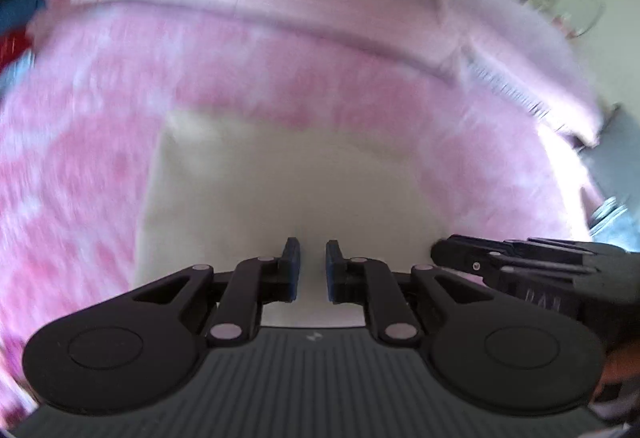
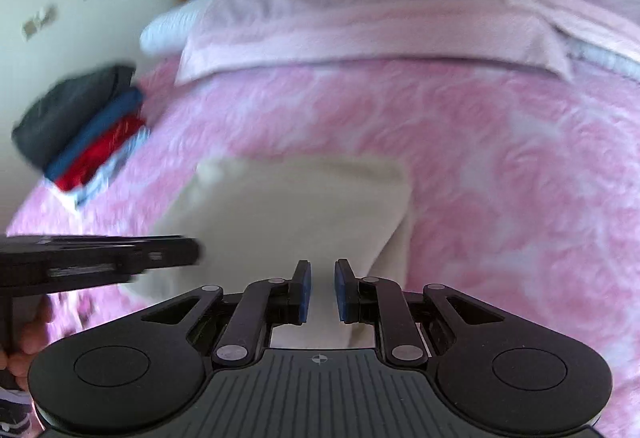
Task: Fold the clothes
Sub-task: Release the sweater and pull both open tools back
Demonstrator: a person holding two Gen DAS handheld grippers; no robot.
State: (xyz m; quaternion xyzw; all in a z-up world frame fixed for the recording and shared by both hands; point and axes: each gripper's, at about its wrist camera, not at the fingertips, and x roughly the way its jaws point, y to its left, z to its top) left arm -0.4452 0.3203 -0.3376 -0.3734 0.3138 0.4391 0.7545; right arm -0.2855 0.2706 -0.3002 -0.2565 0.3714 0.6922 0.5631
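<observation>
the left gripper [image 1: 313, 266] and the right gripper [image 2: 322, 290] both have their jaws almost closed, a small gap left, cloth behind it, whether pinched i cannot tell. the cream cloth [image 2: 288, 214] lies on the pink blanket [image 2: 500, 158]. farther away sits a stack of folded clothes [image 2: 84, 134].

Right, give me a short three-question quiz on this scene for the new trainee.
1. True or false: the stack of folded clothes includes a red piece.
2. What colour is the garment lying just ahead of the right gripper? A) cream B) green C) black
3. Fill in: the garment lies on a fluffy blanket whose colour is ___.

Key: 1 true; 2 A; 3 pink.
</observation>
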